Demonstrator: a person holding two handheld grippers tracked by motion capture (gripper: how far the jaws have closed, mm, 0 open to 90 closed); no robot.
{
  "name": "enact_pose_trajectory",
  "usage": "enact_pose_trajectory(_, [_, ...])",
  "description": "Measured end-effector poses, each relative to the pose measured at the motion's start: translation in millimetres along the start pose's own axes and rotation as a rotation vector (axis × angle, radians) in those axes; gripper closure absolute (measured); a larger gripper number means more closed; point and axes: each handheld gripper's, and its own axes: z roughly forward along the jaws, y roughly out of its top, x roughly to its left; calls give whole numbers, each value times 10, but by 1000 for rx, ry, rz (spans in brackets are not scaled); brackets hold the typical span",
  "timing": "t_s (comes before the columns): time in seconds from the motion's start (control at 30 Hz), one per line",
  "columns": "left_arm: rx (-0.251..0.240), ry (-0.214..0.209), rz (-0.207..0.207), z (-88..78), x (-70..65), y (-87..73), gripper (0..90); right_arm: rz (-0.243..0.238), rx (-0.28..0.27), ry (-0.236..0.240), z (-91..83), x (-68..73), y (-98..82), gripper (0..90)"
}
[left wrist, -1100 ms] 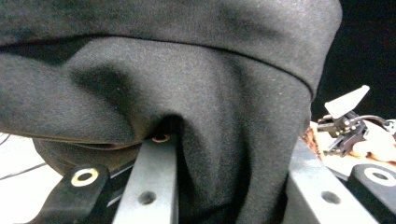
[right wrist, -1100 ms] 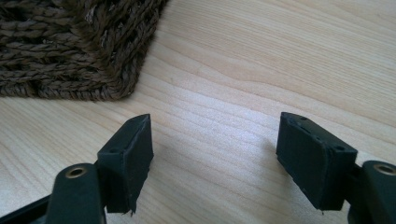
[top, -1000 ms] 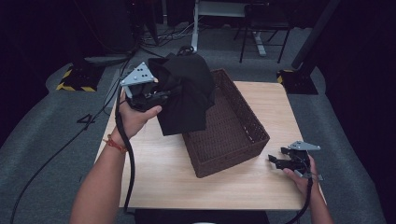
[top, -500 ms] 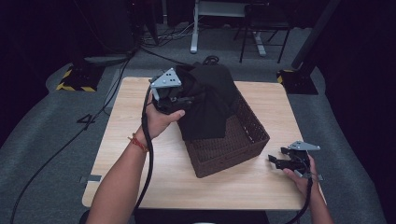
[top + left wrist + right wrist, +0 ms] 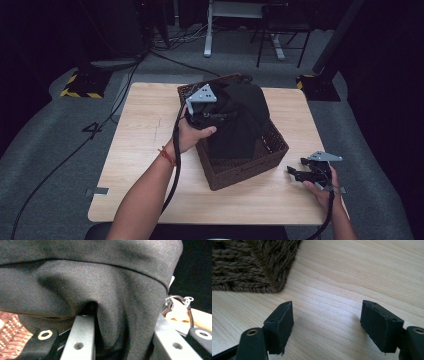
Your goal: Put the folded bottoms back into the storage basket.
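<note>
The person's left forearm comes up from the near edge of the worktop and slants toward its middle, wrist bent slightly, the left hand wrapped around the body of the left tool with its grey three-cornered plate turned upward. That tool points across the brown woven basket from the basket's left rim. Its jaws are clamped on a black garment: in the left gripper view the dark cloth bunches into a deep fold that runs down between the two jaws, and more of it bulges over and around them. In the high view the garment drapes from the tool into the basket, covering most of its inside and heaping above the far rim, while its lower end hangs down inside toward the near wall. The basket stands askew near the middle of the worktop, one corner pointing at the near edge.

The right hand rests low near the worktop's near right corner, forearm coming in from the near edge, holding the right tool level and aimed left toward the basket. Its jaws stand wide apart with nothing between them; in the right gripper view bare wood shows in the gap, and the basket's near corner lies just ahead, apart from the tool.
</note>
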Motion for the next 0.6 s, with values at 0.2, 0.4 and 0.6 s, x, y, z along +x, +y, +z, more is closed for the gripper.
enact_pose_trajectory(0.2, [50,4,-6,118,49,-141,737,1,-1,3,0,-1,0,268])
enact_pose_trajectory(0.4, [97,6,-11,190,86,-277,736,-2,1,0,0,2,1,264])
enact_pose_trajectory(0.6, [151,35,-12,278,117,-397,733,-5,1,-2,3,8,1,263])
